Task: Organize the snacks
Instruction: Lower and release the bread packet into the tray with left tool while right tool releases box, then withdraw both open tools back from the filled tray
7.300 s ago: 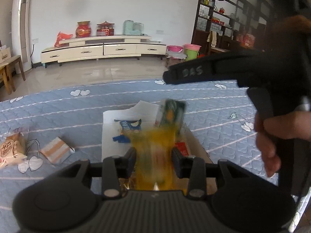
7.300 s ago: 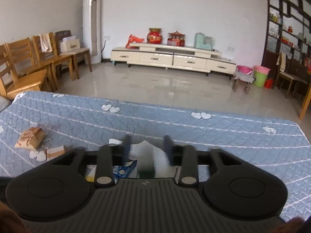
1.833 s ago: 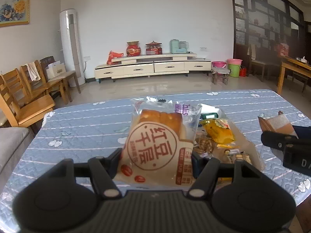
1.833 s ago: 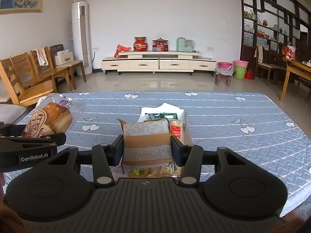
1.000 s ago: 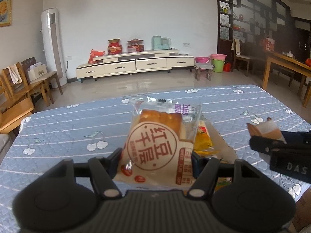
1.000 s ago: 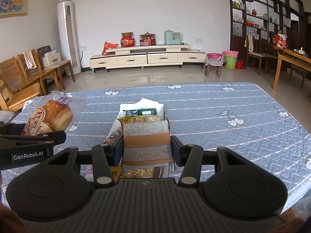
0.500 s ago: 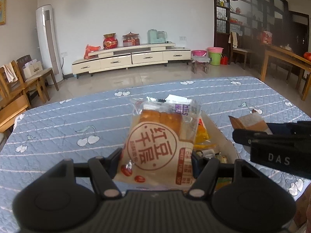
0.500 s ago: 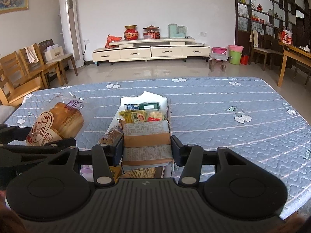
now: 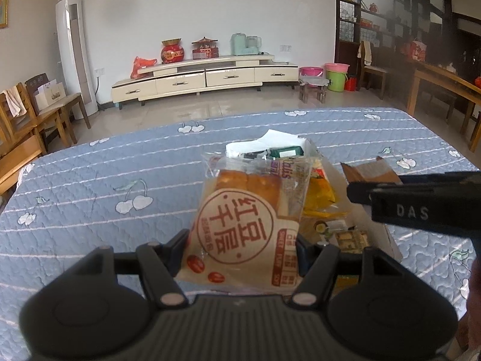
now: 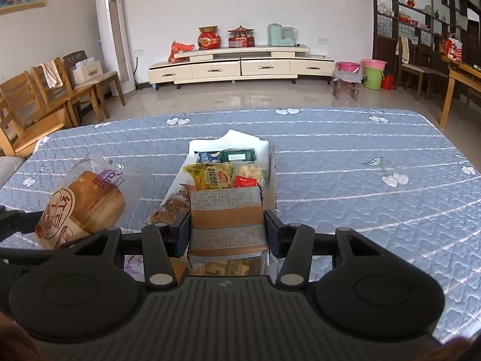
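On the left wrist view, the left gripper (image 9: pixel 242 248) is clamped on a bagged bread loaf (image 9: pixel 249 222), its two fingers (image 9: pixel 176 248) pressed against the wrapper's sides, the bag upright and printed with a red round stamp. Behind it, on the blue quilted tablecloth (image 9: pixel 105 186), lies an open cardboard box (image 9: pixel 387 240) holding snack packets, a yellow packet (image 9: pixel 320 197) among them; the box's far end is lined with white paper. To the right, the right gripper (image 9: pixel 354 192) carries a brown-striped packet (image 9: pixel 371 171) beside the box. From the right wrist view, the right gripper (image 10: pixel 227 233) is closed on that brown-striped packet (image 10: pixel 227 216), held over the near end of the box (image 10: pixel 272 177), above the packets inside. The bread loaf (image 10: pixel 81 206) shows at the left, in the left gripper's hold, just beside the box and off the cloth (image 10: pixel 360 165).
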The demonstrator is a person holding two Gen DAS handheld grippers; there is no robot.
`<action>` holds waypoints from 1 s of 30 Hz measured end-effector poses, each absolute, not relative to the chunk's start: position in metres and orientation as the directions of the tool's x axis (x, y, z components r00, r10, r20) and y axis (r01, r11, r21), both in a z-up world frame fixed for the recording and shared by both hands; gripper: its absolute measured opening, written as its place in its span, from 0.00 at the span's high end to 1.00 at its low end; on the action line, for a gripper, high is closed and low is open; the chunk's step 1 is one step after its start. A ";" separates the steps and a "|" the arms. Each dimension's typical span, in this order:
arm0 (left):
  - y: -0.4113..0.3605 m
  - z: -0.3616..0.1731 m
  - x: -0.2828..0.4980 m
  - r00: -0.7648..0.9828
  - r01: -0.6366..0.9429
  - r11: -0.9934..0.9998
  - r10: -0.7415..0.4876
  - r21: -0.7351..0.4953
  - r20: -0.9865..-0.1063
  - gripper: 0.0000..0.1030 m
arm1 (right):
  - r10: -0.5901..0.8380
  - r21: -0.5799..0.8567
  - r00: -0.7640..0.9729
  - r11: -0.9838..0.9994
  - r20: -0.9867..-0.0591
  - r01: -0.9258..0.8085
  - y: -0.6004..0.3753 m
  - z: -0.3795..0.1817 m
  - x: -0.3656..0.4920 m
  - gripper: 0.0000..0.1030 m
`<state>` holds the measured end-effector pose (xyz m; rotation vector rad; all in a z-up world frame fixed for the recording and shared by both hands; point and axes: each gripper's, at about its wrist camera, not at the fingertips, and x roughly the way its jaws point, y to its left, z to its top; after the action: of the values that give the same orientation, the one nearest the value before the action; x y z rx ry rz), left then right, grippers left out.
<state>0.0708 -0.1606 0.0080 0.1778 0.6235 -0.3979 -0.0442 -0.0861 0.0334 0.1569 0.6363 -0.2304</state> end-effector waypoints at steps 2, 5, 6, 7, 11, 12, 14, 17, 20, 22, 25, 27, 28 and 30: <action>-0.160 0.005 0.073 0.735 0.411 0.911 -0.305 0.040 -0.605 0.34 | -0.151 0.084 0.784 0.965 -0.602 0.250 -0.087 0.032 -0.038 0.35; -0.160 0.001 0.077 0.730 0.413 0.910 -0.307 0.037 -0.611 0.34 | -0.139 0.100 0.805 0.966 -0.576 0.238 -0.087 0.035 -0.034 0.20; -0.160 0.000 0.078 0.729 0.415 0.909 -0.309 0.035 -0.611 0.34 | -0.151 0.099 0.813 0.964 -0.563 0.248 -0.088 0.038 -0.036 0.16; -0.162 -0.001 0.079 0.727 0.418 0.908 -0.310 0.036 -0.613 0.34 | -0.157 0.102 0.817 0.962 -0.555 0.254 -0.089 0.039 -0.040 0.16; -0.169 -0.004 0.083 0.715 0.437 0.899 -0.332 0.023 -0.615 0.34 | -0.198 0.107 0.830 0.950 -0.522 0.294 -0.095 0.048 -0.055 0.16; -0.172 -0.004 0.084 0.711 0.444 0.896 -0.342 0.016 -0.615 0.34 | -0.208 0.101 0.831 0.949 -0.515 0.300 -0.095 0.050 -0.059 0.16; -0.177 -0.004 0.084 0.699 0.465 0.885 -0.371 -0.006 -0.611 0.34 | -0.236 0.082 0.832 0.945 -0.502 0.317 -0.095 0.054 -0.068 0.15; -0.186 -0.002 0.085 0.686 0.499 0.866 -0.412 -0.025 -0.600 0.32 | -0.264 0.064 0.833 0.940 -0.486 0.335 -0.094 0.060 -0.080 0.13; -0.185 0.004 0.080 0.693 0.498 0.866 -0.420 -0.032 -0.586 0.10 | -0.280 0.059 0.830 0.935 -0.483 0.350 -0.092 0.065 -0.088 0.10; -0.181 0.009 0.073 0.713 0.482 0.876 -0.405 -0.020 -0.572 0.09 | -0.293 0.048 0.827 0.932 -0.480 0.358 -0.089 0.069 -0.094 0.04; -0.173 0.015 0.063 0.716 0.460 0.888 -0.384 -0.020 -0.582 0.06 | -0.307 0.030 0.823 0.931 -0.478 0.364 -0.083 0.072 -0.105 0.00; -0.165 0.020 0.053 0.728 0.438 0.899 -0.363 -0.012 -0.581 0.05 | -0.308 0.017 0.821 0.933 -0.480 0.360 -0.079 0.074 -0.114 0.00; -0.161 0.023 0.047 0.736 0.423 0.906 -0.350 -0.011 -0.580 0.04 | -0.313 0.011 0.818 0.932 -0.482 0.363 -0.077 0.075 -0.118 0.00; -0.154 0.028 0.036 0.748 0.399 0.917 -0.327 -0.003 -0.577 0.01 | -0.315 0.004 0.815 0.932 -0.487 0.363 -0.071 0.074 -0.128 0.00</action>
<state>0.0358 -0.1537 0.0276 0.1229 0.6068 -0.3978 -0.1280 -0.0713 0.0743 0.0979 0.5017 -0.3621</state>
